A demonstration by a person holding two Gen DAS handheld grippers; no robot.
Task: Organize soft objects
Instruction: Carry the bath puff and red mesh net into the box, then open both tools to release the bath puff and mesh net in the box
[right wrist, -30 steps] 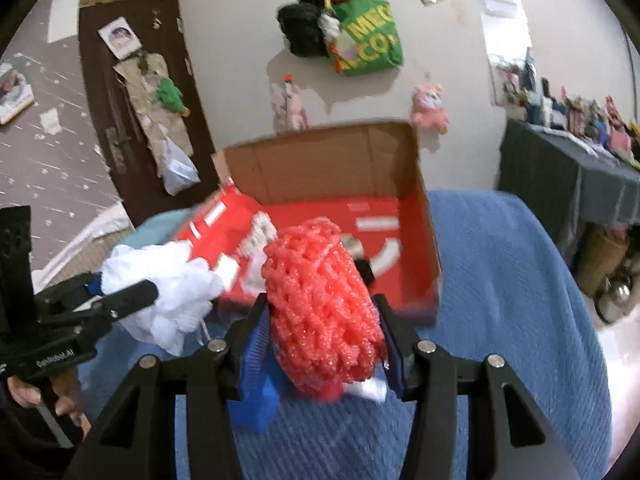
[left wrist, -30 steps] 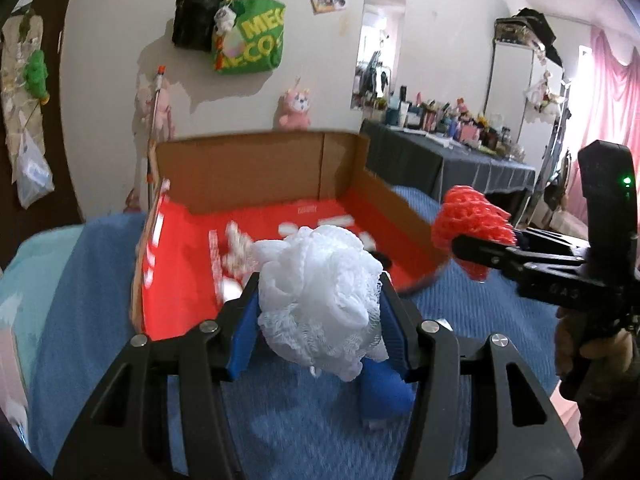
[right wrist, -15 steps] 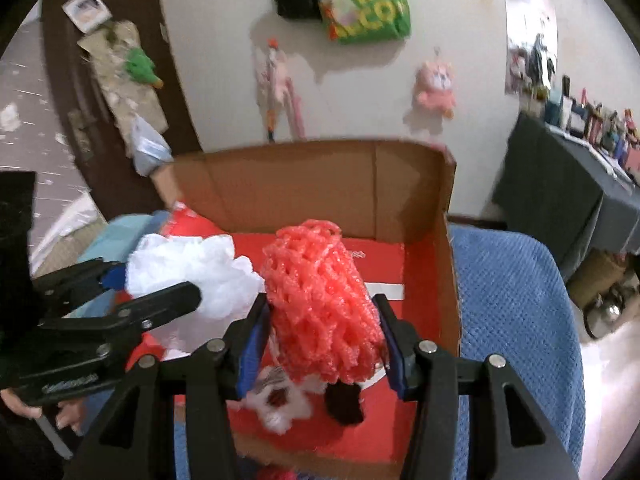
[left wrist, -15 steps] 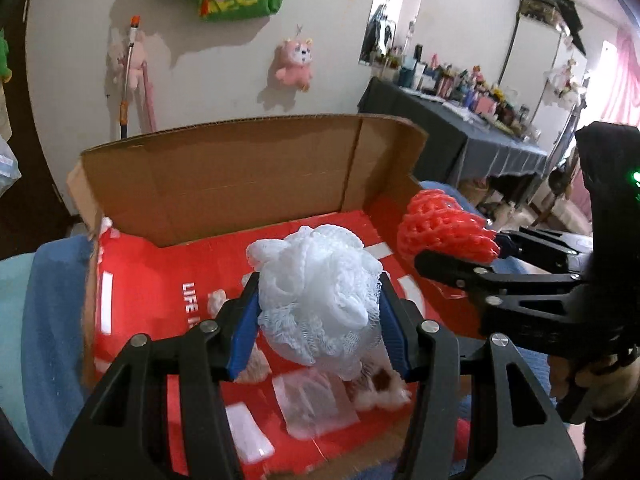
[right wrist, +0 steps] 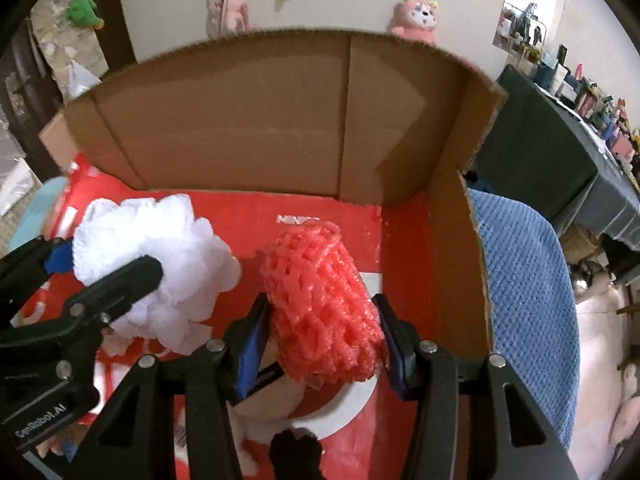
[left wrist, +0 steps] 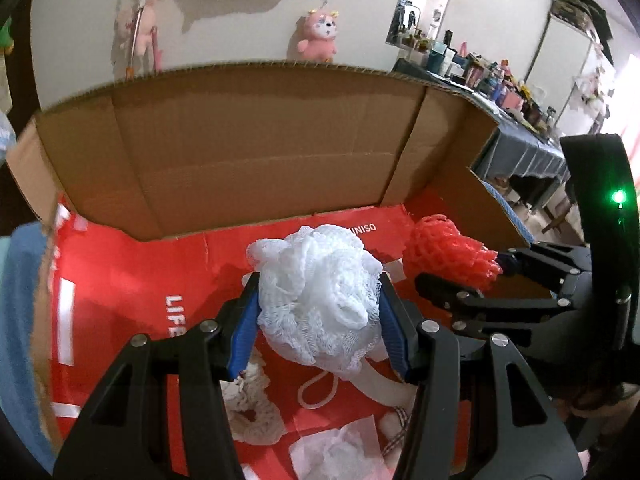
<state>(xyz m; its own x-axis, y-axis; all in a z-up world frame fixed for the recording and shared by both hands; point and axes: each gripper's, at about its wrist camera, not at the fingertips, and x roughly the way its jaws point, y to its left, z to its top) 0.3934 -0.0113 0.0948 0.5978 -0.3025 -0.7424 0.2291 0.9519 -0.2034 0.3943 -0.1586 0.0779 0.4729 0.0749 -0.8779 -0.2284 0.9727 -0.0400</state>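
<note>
A white mesh bath puff [left wrist: 318, 296] is squeezed between the blue pads of my left gripper [left wrist: 318, 320], which is shut on it above the red floor of a cardboard box [left wrist: 248, 136]. My right gripper [right wrist: 322, 336] is shut on a red foam net [right wrist: 324, 304], also held over the box [right wrist: 280, 112] floor. Each tool shows in the other's view: the right gripper [left wrist: 460, 280] with the red net [left wrist: 448, 252] at the right, the left gripper [right wrist: 100, 280] with the white puff [right wrist: 156, 268] at the left.
Soft items lie on the box floor: white fluffy pieces [left wrist: 252, 412], a cord [left wrist: 316, 392], a dark furry thing [right wrist: 296, 452]. The box sits on a blue blanket [right wrist: 524, 288]. Tall brown flaps rise behind and at the right. A cluttered table [left wrist: 520, 136] stands further right.
Both grippers have moved forward and down from above the blue blanket to inside the box, tilting downward, each still holding its item.
</note>
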